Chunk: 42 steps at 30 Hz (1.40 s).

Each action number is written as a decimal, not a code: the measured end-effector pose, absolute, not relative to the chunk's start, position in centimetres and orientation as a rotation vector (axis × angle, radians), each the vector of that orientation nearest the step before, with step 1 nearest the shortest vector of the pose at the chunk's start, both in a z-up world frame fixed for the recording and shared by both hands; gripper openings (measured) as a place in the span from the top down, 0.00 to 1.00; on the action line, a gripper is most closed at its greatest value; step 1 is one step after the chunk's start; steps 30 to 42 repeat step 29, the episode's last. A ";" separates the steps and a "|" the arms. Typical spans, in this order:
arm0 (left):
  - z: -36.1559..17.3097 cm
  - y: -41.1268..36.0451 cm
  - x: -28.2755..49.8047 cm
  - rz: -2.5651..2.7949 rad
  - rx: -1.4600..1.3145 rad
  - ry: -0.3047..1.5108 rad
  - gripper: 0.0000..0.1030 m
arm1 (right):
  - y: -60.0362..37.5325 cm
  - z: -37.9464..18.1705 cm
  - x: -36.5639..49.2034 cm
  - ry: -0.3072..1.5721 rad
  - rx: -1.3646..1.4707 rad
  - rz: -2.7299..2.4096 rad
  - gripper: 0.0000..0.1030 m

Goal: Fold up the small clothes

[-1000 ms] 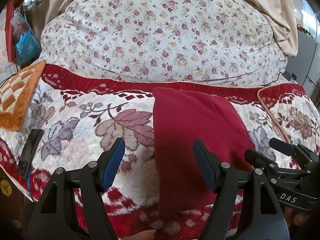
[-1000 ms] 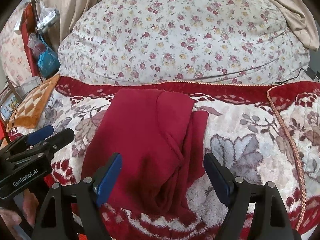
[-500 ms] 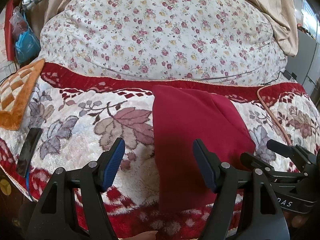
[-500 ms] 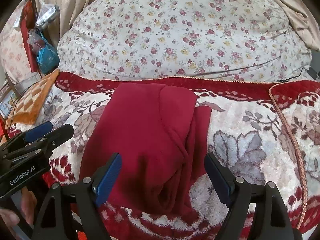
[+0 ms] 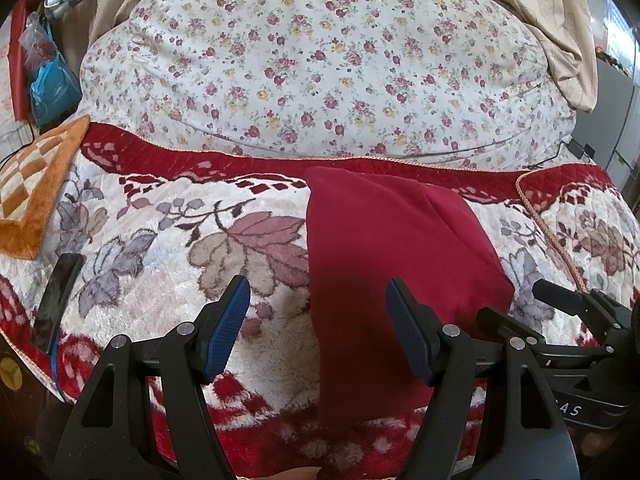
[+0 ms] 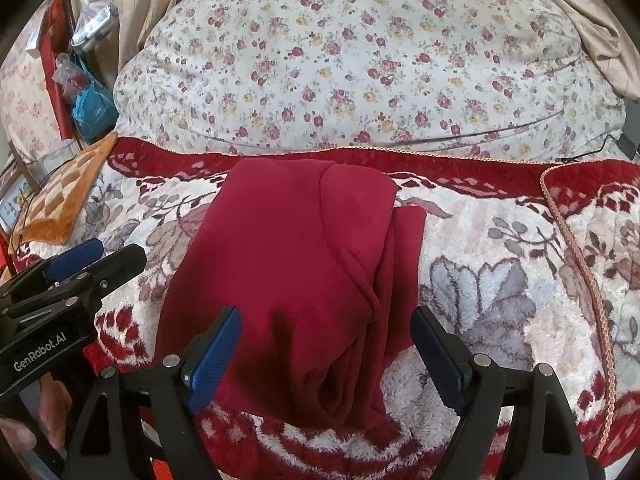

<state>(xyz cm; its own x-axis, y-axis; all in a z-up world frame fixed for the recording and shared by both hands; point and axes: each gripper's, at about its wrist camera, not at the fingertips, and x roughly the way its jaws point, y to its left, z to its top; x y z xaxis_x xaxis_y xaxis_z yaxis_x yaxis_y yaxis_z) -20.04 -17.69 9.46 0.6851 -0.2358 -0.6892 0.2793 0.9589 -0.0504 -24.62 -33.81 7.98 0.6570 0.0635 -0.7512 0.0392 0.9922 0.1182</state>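
Both tools open above red garment [image 6: 288, 272]; blanket [image 6: 480, 292] clear rightward.

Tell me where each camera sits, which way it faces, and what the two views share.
Left wrist: sits on the left gripper, angled down at the red garment; its open fingers show, the right gripper alongside.
Right wrist: sits on the right gripper, angled down at the garment's folded edge; a hand shows.
Shared: the garment, plush blanket, floral quilt.
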 end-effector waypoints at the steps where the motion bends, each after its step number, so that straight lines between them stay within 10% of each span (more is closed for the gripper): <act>1: 9.3 -17.7 -20.0 -0.288 0.059 0.767 0.31 | -33.8 8.0 -24.6 0.855 0.128 0.014 0.18; 42: 8.4 -17.0 -19.1 -0.305 0.059 0.759 0.31 | -33.1 7.2 -23.6 0.882 0.125 0.028 0.17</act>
